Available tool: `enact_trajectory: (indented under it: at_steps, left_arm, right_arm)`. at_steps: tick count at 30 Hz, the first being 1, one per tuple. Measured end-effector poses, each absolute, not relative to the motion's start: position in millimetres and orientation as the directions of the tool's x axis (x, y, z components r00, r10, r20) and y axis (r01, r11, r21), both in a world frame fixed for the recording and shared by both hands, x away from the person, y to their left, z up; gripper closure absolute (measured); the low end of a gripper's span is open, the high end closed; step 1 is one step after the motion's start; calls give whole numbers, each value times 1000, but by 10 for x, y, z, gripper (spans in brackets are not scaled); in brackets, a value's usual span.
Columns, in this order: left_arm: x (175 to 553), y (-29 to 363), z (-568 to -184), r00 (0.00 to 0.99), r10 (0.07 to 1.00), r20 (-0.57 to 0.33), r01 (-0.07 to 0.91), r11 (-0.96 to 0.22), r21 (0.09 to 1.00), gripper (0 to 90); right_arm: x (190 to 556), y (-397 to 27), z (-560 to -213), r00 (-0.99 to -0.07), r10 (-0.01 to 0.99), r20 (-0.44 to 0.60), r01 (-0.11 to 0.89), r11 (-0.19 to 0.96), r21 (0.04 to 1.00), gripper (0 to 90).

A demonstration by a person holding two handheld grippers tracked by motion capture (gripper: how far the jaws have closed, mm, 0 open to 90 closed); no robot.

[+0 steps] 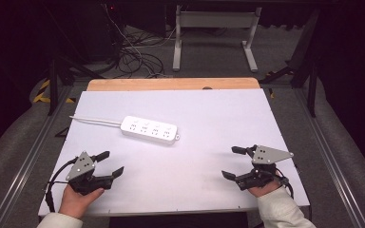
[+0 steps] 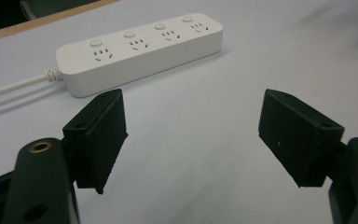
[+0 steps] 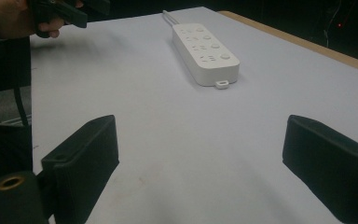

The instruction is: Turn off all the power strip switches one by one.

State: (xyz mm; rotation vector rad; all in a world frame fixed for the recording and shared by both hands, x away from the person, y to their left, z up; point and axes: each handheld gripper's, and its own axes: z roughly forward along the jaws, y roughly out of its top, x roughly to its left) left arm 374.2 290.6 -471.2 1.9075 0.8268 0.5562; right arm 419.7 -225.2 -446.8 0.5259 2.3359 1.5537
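From above, a white power strip [image 1: 149,129] lies mid-worktop [image 1: 209,190], well apart from the left gripper [image 1: 109,164] and right gripper [image 1: 233,162], both spread wide and empty. The left gripper view has the strip just beyond its jaws; the right gripper view has it farther off.

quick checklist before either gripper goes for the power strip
1. Left gripper open: ok, fingers wide apart.
2. Right gripper open: ok.
3. Both grippers empty: ok.
4. Power strip lying flat on the table, sockets up: ok.
5. Path to the strip free: ok, bare table between it and both grippers.
6. Cord slack enough to move the strip: cannot tell, it runs off the table's left edge.
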Motion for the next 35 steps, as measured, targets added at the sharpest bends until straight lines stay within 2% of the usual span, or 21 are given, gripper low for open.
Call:
enact_trajectory:
  at_steps: [7,16,35]
  left_arm:
    - [3789,2960,-4772,660,748,-65,378,-256,890,235]
    - [3762,2920,-4718,657,753,26,323,-313,893,233]
    - [3779,2892,-4711,662,748,40,306,-318,898,225]
  right_arm:
    - [4201,-2252,-4475,-893,449,-37,142,359,923,110]
    - [4204,-2246,-4484,-891,453,-39,147,367,918,110]
    - [4197,-2247,-4494,-887,461,-36,155,370,916,110]
